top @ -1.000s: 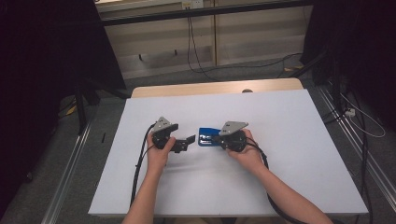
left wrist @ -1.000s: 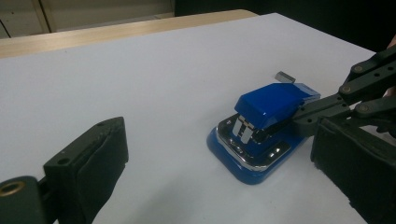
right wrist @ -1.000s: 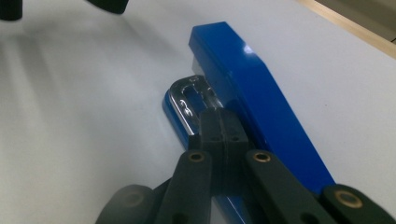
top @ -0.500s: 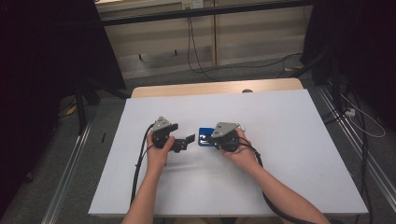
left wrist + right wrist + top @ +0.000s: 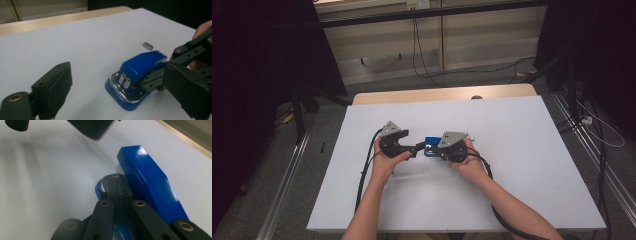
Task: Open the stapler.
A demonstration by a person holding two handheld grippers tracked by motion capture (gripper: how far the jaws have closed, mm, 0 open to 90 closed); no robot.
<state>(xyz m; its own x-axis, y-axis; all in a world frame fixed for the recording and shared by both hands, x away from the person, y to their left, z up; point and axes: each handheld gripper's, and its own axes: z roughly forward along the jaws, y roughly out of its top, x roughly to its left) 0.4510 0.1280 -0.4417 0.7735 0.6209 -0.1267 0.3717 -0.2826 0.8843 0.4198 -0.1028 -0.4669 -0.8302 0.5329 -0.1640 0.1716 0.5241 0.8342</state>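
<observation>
Now your right gripper has slid left, fingers closed inside the blue stapler; left gripper fingers gape open, ready to brace it.

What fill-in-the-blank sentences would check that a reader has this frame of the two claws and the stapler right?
1. The stapler lying on the white table is coloured ____.
2. The left claw has its jaws ____, one on each side of the view.
3. The right claw has its jaws pressed together and pushed in under the stapler's ____ arm.
4. The small grey block lies on the table ____ from the stapler, not touching it.

Missing words: blue; open; upper; apart
</observation>
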